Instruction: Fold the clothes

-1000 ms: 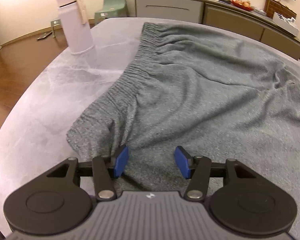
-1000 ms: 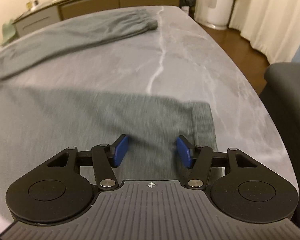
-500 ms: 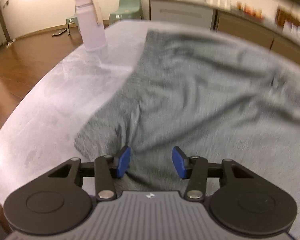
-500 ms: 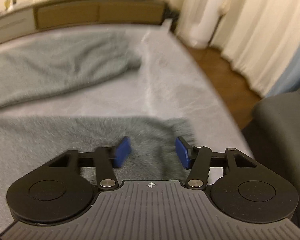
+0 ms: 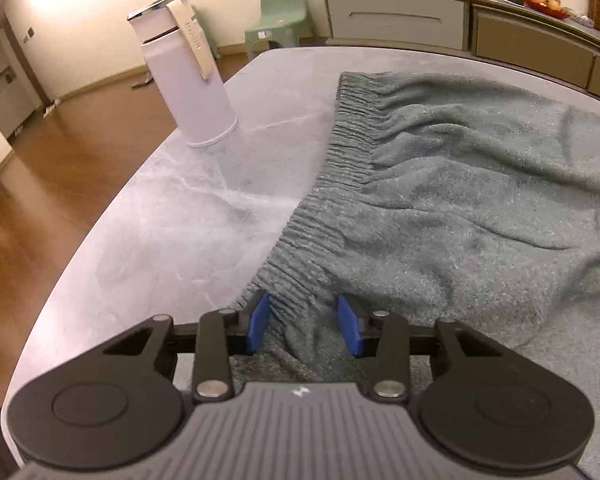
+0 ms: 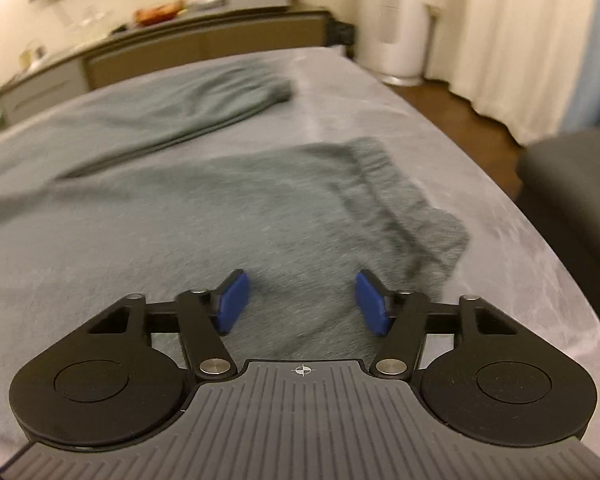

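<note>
Both views nearer than before: one grey trousers, two open grippers, left gripper astride waistband, right gripper empty.

Left claw and right claw both gape apart.

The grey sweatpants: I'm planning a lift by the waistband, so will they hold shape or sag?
Likely sag: the grey sweatpants lie in soft wrinkles, so they look floppy. The ribbed waistband bunches, probably stretching when pulled. The knit looks fuzzy, so it should not slip from the left hand-held gripper.
</note>
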Motion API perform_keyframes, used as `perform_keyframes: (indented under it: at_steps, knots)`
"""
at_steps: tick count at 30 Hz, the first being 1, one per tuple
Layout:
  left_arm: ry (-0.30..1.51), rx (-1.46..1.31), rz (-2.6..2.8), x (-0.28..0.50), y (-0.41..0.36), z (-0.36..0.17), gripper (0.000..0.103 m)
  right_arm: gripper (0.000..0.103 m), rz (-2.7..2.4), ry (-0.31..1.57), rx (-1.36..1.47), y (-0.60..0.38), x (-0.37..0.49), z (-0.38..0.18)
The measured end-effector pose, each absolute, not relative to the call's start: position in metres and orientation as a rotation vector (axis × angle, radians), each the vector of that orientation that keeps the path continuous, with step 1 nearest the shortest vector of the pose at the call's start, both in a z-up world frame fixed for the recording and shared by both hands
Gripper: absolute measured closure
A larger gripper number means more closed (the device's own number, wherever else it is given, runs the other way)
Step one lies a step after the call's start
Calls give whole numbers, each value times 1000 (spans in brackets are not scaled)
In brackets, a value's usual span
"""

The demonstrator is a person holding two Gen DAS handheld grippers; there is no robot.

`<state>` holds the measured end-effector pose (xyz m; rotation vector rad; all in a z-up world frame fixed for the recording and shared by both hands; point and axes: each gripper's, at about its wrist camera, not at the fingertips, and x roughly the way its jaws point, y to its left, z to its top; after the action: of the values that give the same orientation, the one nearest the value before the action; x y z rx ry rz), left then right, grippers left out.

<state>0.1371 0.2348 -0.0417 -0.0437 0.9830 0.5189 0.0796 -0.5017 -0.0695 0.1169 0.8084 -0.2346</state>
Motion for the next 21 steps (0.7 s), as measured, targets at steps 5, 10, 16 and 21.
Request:
perform_keyframes:
  at_steps: [5, 10, 16, 21]
  knots:
    - [876, -108, 339, 71, 215, -15, 57, 44, -201, 805, 148, -489, 61, -58]
    - [959, -69, 356, 41, 211, -45, 60, 42, -145, 850, 150, -480, 53, -65]
    - [963, -54, 374, 21, 208, -47, 61, 42, -193, 844, 111, -482, 44, -63]
    - [960, -31, 402, 10, 200, -44, 61, 34, -212, 874, 74, -490, 41, -66]
